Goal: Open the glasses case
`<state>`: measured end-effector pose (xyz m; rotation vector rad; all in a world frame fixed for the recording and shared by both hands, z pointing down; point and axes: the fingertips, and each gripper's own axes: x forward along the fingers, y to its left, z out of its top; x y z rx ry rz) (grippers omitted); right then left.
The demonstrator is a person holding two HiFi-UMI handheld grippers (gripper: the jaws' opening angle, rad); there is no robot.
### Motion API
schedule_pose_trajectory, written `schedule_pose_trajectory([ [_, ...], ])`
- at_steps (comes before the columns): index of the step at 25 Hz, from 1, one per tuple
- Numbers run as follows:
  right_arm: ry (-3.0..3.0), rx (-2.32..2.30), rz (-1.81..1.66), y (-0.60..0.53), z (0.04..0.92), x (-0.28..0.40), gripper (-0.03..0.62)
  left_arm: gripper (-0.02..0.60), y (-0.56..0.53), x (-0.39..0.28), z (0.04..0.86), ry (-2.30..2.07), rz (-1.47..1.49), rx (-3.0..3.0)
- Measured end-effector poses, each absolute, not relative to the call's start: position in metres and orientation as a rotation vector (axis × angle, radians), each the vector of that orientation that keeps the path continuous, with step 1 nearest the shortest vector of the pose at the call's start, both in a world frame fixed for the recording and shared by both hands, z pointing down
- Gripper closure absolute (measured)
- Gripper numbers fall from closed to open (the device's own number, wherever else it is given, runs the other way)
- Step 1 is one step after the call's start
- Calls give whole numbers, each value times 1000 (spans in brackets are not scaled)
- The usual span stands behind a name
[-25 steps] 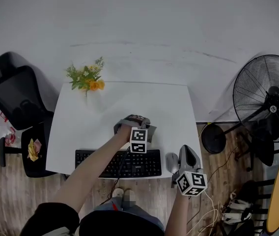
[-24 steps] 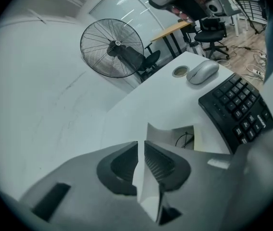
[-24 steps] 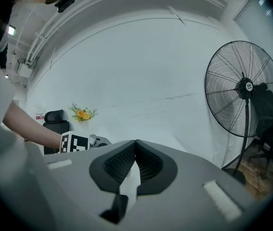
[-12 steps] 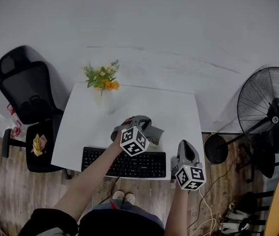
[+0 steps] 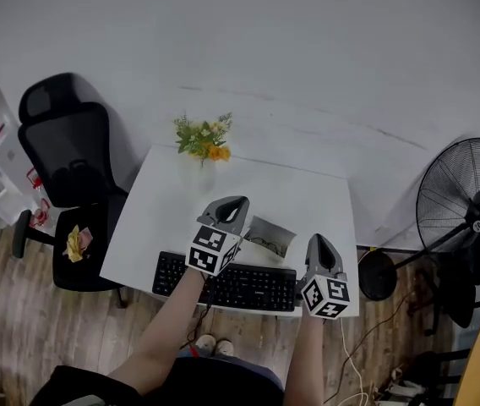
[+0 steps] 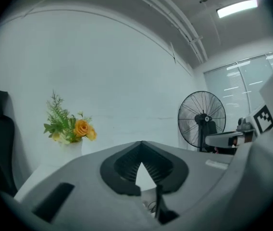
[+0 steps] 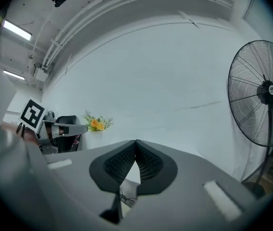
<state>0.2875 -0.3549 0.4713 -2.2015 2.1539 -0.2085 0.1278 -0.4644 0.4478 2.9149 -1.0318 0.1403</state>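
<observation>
At centre frame, the case (image 5: 274,228) lies open, glasses (image 5: 262,244) showing; the left gripper (image 5: 232,203) has lifted off it, clenched empty, as is the right gripper (image 5: 318,245); opening looks done

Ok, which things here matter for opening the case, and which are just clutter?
Job: glasses case, lying open; left gripper and right gripper, both shut, empty.
Lying about: keyboard, flowers, office chair, fan.

Head view looks steeply down; level gripper views share the flowers (image 6: 71,129).
</observation>
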Motion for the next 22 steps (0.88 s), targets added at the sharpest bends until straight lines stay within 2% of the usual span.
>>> schedule_pose_trajectory([
  [9,2152,-2197,-187,-351,471,279,582,574,-443,100,468,-1108,156,2890],
  [22,2170,-2186,-186,-340,471,275,583,574,-432,105,463,-1092,166,2909],
])
